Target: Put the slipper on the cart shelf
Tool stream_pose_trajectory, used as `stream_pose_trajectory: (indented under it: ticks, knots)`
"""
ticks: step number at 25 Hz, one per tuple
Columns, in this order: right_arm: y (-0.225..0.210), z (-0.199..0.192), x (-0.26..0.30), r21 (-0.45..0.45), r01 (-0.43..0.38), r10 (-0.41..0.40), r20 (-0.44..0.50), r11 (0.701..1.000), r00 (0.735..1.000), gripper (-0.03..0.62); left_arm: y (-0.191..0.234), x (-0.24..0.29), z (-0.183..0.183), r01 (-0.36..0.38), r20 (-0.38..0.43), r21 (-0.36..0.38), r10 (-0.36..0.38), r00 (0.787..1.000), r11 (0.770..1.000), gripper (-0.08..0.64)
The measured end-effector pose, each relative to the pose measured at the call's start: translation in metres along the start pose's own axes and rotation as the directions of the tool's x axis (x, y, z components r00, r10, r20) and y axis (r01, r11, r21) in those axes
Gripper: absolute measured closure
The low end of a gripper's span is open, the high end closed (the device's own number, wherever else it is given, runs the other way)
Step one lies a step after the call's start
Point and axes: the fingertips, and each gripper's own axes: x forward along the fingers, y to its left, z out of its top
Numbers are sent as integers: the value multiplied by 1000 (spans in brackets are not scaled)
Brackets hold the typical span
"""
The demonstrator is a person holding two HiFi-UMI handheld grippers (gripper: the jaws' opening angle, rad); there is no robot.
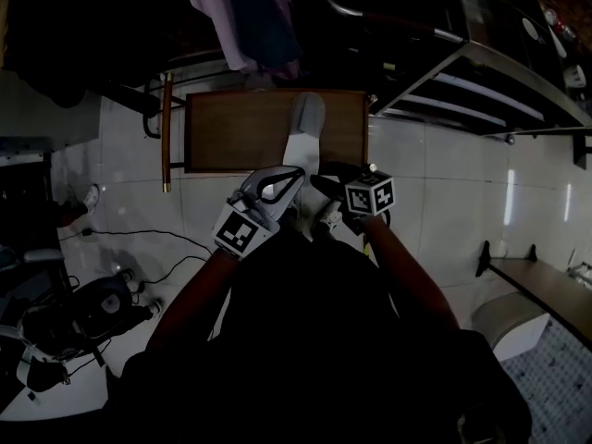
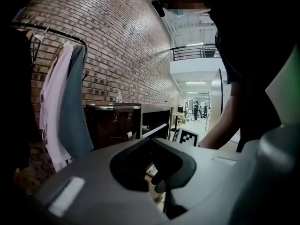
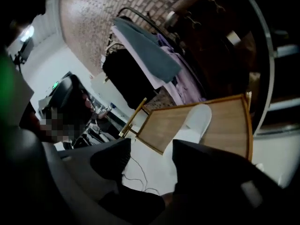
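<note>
A pale grey slipper [image 1: 303, 123] lies lengthwise on the brown wooden cart shelf [image 1: 231, 132], its near end at the shelf's front edge. Both grippers hang close to my body, just short of that edge and apart from the slipper. My left gripper [image 1: 276, 185] has its grey jaws meeting in a loop, and I see nothing held; in the left gripper view it [image 2: 152, 142] points at a brick wall. My right gripper [image 1: 335, 185] is open. In the right gripper view the slipper [image 3: 197, 121] and shelf [image 3: 225, 125] show through the gap of the right gripper [image 3: 150, 153].
Garments [image 1: 250, 17] hang on a rack behind the cart. Metal shelving [image 1: 481, 81] stands at the right. Cables [image 1: 139, 239] trail over the white tiled floor, with an exercise machine [image 1: 83, 313] at the lower left and a low bench [image 1: 546, 289] at the right.
</note>
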Motion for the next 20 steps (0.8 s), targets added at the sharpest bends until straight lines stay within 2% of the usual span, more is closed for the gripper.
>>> stream_pose_trajectory:
  ticks: [4, 7, 13, 20]
  knots:
    - [-41, -26, 35, 214, 11, 3, -68, 977, 998, 295, 15, 2, -12, 23, -7, -24, -23, 1000, 999, 558]
    - [-70, -41, 55, 314, 37, -6, -100, 949, 995, 293, 26, 5, -21, 35, -10, -44, -35, 999, 998, 558]
    - [-96, -60, 78, 420, 46, 25, -162, 906, 986, 293, 40, 7, -26, 55, 2, -67, -55, 998, 996, 558]
    - [-108, -74, 101, 455, 65, 52, -241, 888, 969, 293, 58, 10, -36, 68, -13, -85, -70, 997, 994, 558]
